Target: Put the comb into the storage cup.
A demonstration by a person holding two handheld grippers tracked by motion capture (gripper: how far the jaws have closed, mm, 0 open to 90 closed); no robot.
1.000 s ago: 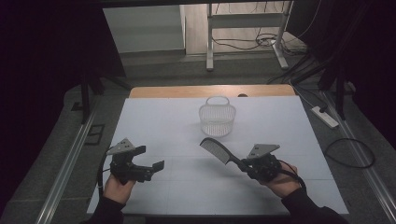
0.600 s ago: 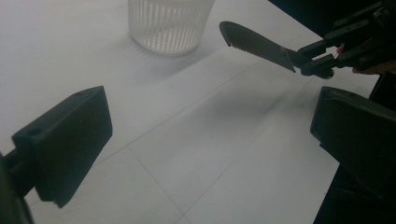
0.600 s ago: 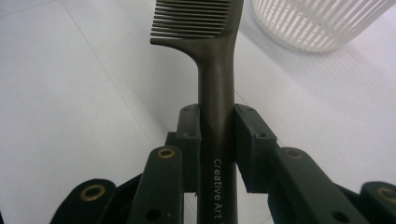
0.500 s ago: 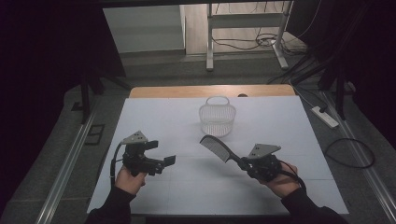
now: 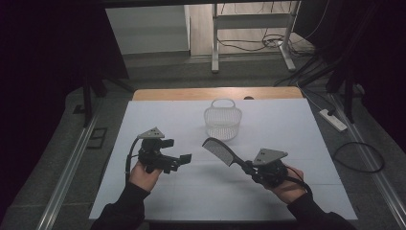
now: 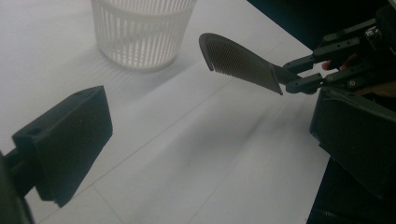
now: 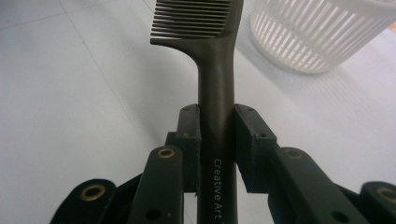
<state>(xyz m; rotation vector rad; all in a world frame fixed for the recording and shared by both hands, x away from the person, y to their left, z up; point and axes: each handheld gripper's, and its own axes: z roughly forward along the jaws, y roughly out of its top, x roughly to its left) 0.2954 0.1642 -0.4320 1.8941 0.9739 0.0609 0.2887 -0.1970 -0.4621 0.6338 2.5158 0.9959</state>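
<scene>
White table [image 5: 158,120], wooden edge [image 5: 191,93], grey floor [image 5: 158,72]

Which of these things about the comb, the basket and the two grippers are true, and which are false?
1. The right gripper is shut on the handle of the dark comb. True.
2. The comb lies inside the white basket. False: it is held in the air, apart from the basket.
3. The left gripper holds a spoon. False: its jaws stand open with nothing between them.
4. The basket stands upright on the white table. True.
5. The comb's teeth end points toward the basket side of the table. True.
6. The basket is full of toys. False: nothing can be seen in it.
</scene>
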